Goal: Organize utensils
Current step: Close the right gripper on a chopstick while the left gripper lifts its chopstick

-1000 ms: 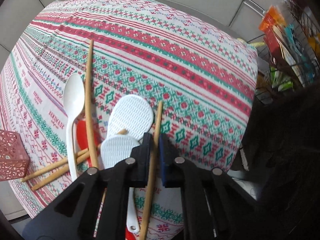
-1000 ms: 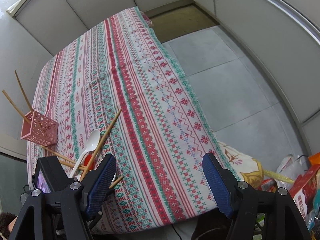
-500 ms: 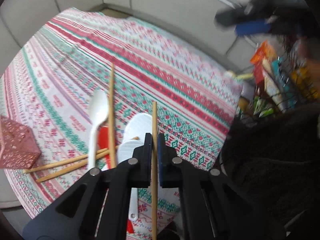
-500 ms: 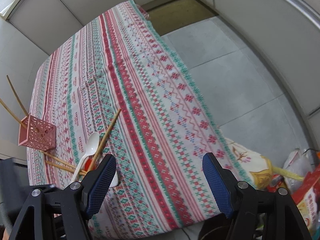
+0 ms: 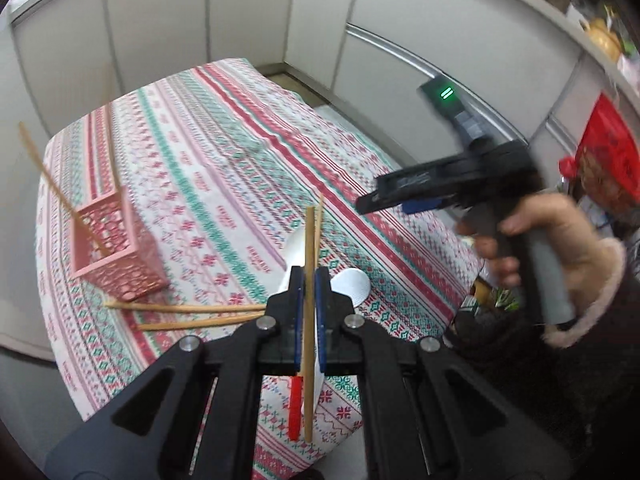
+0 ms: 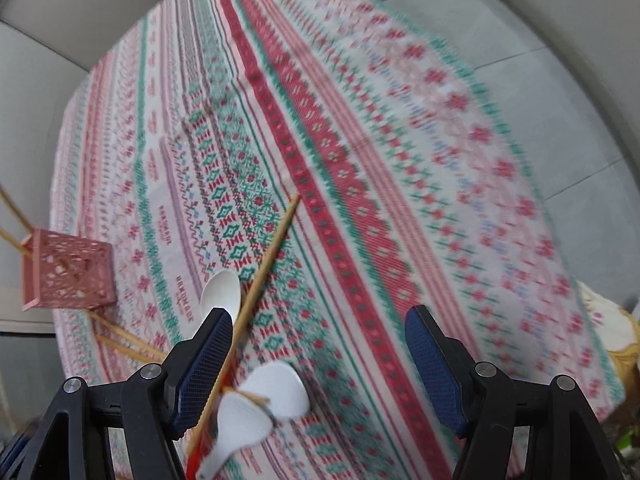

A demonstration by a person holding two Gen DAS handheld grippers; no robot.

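My left gripper (image 5: 308, 280) is shut on a wooden chopstick (image 5: 309, 236), held off the patterned tablecloth (image 5: 224, 152). To its left stands a pink perforated holder (image 5: 116, 248) with two chopsticks (image 5: 44, 172) leaning in it. Two more chopsticks (image 5: 188, 316) lie in front of the holder. My right gripper (image 6: 318, 316) is open, low over the utensil pile: a white spoon (image 6: 222, 288), two white rice paddles (image 6: 276, 388), a red handle (image 6: 196, 456) and a loose chopstick (image 6: 272, 256) that runs past its left finger. Nothing is between its jaws.
A person's hand in a fuzzy cuff (image 5: 540, 240) holds the right gripper (image 5: 384, 204) at the table's right edge. Pale cabinet panels (image 5: 248, 12) stand behind the table. Grey floor (image 6: 540, 92) and packaged goods (image 5: 608, 156) lie to the right.
My left gripper has lifted the chopstick off the table and swung toward the pink holder. My right gripper has dropped closer to the utensil pile, still open.
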